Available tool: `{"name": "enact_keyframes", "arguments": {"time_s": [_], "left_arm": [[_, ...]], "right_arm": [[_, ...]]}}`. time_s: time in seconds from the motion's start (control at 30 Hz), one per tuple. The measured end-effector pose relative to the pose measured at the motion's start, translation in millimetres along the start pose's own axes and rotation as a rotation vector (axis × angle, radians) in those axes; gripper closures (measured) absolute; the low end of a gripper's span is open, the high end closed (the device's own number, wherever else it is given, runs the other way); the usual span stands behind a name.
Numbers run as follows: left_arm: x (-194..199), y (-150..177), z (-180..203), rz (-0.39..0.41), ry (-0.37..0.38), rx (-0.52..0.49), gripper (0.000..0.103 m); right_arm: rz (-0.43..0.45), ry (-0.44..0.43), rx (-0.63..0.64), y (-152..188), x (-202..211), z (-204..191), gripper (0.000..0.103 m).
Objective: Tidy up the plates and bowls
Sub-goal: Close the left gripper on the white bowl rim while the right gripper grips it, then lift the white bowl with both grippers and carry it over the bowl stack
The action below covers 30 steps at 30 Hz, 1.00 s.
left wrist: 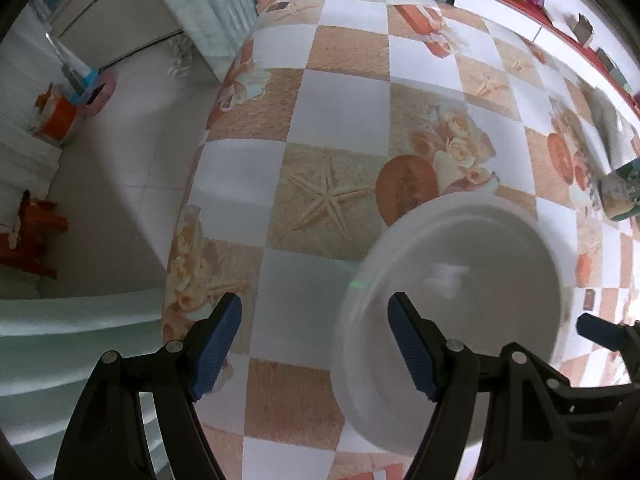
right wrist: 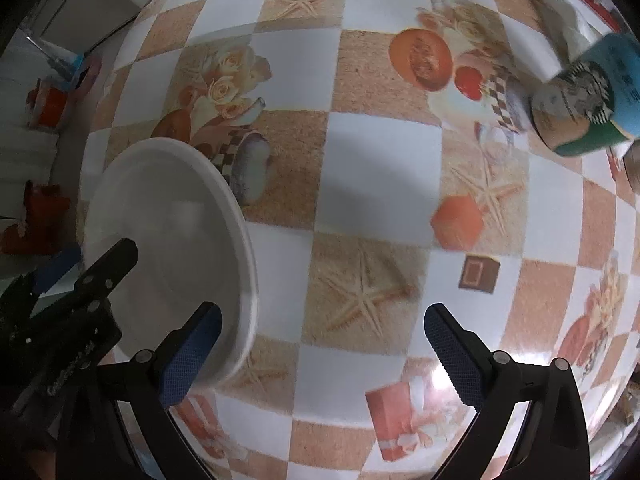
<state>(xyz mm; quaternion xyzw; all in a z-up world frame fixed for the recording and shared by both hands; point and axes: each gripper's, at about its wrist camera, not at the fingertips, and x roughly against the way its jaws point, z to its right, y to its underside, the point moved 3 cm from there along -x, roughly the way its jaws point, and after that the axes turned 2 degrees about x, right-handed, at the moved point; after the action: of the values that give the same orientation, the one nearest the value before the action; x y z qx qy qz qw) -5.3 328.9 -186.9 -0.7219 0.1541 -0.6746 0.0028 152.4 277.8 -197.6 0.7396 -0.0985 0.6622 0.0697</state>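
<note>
left wrist view: white plate (left wrist: pixel 460 304) on table (left wrist: pixel 332 112), holding nothing.

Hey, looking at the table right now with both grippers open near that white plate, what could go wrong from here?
1. The white plate sits between the open left gripper and right gripper; both closing on it could make them collide.
2. The plate looks smooth and shallow, so a rim pinch might slip.
3. The patterned cup stands near the far right; a wide swing could knock it over.
</note>
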Motion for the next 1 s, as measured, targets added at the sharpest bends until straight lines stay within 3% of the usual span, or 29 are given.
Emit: {"name": "enact_keyframes", "arguments": {"time_s": [0.07,0.17,0.23,0.3,0.33,0.4,0.47,0.53,0.77,1.0], "left_arm": [[-5.9,0.3,3.2,-0.014,-0.008,-0.017,0.025],[-6.1,-0.5,5.6,-0.017,0.029,-0.012,0.033],[-5.1,-0.4,11.7,-0.027,0.074,-0.031,0.054],[-2.4,-0.4,19.1,-0.033,0.095,-0.059,0.069],[-1.8,-1.0,23.2,-0.037,0.096,-0.068,0.069],[-1.7,1.1,26.5,-0.047,0.105,-0.071,0.070],[-0.4,7.5,29.2,-0.059,0.124,-0.058,0.071],[1.8,16.5,34.1,-0.065,0.129,-0.062,0.072],[13.0,79.5,62.0,-0.102,0.140,-0.104,0.072],[24.5,153.7,84.1,-0.154,0.130,-0.152,0.072]], "right_arm": [[0.007,0.002,0.002,-0.6,-2.5,-2.0,0.001],[0.021,-0.017,-0.008,-3.9,-5.2,-6.7,0.019],[0.032,-0.019,-0.004,-4.9,-7.2,-13.3,0.026],[0.045,-0.053,0.009,-7.8,-4.8,-20.5,0.046],[0.045,-0.068,0.014,-9.0,-4.2,-22.4,0.051],[0.035,-0.111,0.023,-9.8,-6.3,-27.9,0.073],[0.018,-0.147,0.005,-8.5,-10.5,-28.9,0.083],[0.013,-0.157,0.003,-4.7,-12.8,-28.0,0.087],[-0.022,-0.135,-0.013,31.7,-14.0,-9.5,0.087],[-0.089,-0.112,-0.038,99.1,-17.8,4.1,0.086]]}}
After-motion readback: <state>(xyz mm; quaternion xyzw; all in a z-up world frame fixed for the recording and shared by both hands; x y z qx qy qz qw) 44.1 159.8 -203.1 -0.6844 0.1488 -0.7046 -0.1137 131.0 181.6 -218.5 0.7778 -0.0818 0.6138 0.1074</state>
